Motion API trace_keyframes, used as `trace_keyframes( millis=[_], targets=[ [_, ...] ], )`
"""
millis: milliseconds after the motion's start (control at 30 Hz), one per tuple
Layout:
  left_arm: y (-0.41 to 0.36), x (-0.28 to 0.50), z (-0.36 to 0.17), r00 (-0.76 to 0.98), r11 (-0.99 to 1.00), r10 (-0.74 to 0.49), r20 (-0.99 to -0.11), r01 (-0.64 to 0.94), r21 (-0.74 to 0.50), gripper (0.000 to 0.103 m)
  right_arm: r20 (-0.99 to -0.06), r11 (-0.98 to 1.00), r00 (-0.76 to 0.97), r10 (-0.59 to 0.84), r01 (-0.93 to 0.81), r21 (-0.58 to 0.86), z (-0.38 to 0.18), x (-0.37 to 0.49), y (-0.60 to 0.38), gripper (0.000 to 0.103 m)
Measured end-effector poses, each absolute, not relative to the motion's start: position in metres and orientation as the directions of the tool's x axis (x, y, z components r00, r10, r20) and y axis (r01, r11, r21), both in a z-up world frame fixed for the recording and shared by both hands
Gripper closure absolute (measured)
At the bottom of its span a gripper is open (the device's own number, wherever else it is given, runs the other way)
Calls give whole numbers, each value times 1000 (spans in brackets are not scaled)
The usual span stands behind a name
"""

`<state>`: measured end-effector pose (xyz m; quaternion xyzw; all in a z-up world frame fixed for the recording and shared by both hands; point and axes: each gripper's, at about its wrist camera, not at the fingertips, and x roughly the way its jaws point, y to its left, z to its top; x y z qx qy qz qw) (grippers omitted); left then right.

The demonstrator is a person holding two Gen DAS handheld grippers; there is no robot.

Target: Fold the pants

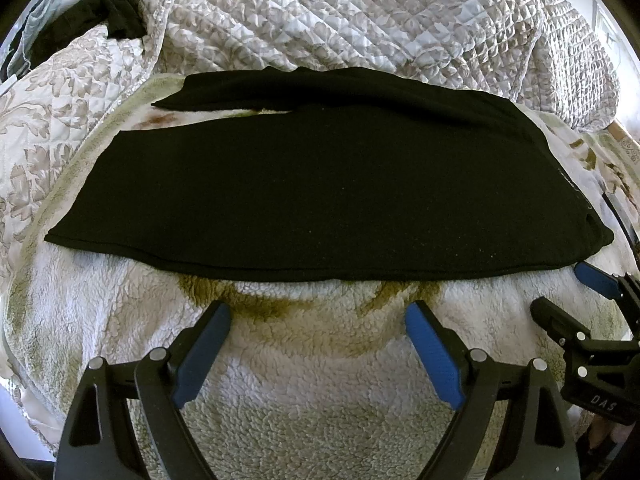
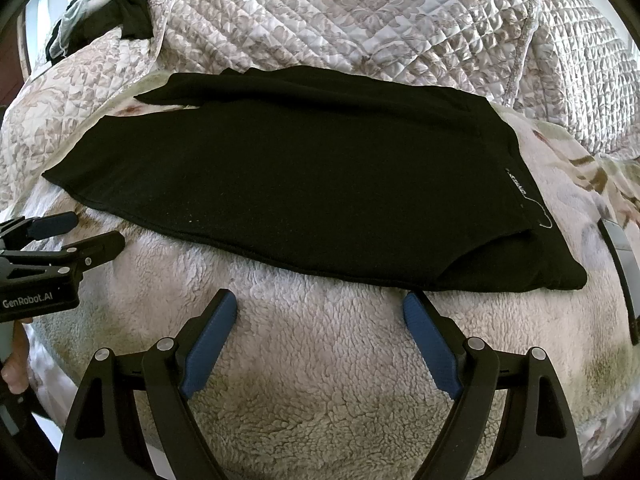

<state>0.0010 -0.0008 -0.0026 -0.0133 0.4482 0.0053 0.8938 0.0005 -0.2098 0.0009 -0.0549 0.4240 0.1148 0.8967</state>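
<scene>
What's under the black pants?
The black pants lie on a white fleece blanket, with a quilted bedspread behind. Anything beneath the fabric itself is covered.

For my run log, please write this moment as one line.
left hand-held gripper: open, empty | right hand-held gripper: open, empty | black pants: flat on fleece blanket, legs apart

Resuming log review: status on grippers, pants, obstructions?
Left gripper open, right gripper open, both empty. Black pants flat on fleece blanket, unfolded. Nothing in the way.

A home bedroom: a bed with a quilted floral bedspread (image 1: 340, 12) and a fleecy blanket (image 1: 304, 392).
</scene>
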Motion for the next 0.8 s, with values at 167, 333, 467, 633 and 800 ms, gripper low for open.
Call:
trace_keyframes(
  millis=[167, 333, 467, 633, 800],
  targets=[
    [0, 1, -4, 602, 1000, -3, -799, -22, -20, 12, -775, 968, 612, 160, -251, 1, 2, 0, -209, 18],
    [-1, -3, -3, 611, 1000, -2, -791, -21, -19, 11, -779, 968, 606, 161, -249, 6, 1, 2, -210, 18],
    [-1, -5, -3, 619, 1000, 1, -786, -23, -17, 10, -785, 966, 596, 166, -258, 9, 1, 4, -211, 18],
    [-1, -5, -3, 622, 999, 2, -783, -27, -19, 10, -788, 962, 588, 184, -274, 20, 2, 3, -213, 17],
    [-1, -5, -3, 620, 999, 2, -785, -29, -20, 10, -797, 958, 572, 192, -287, 25, 3, 2, -214, 17]
  ],
)
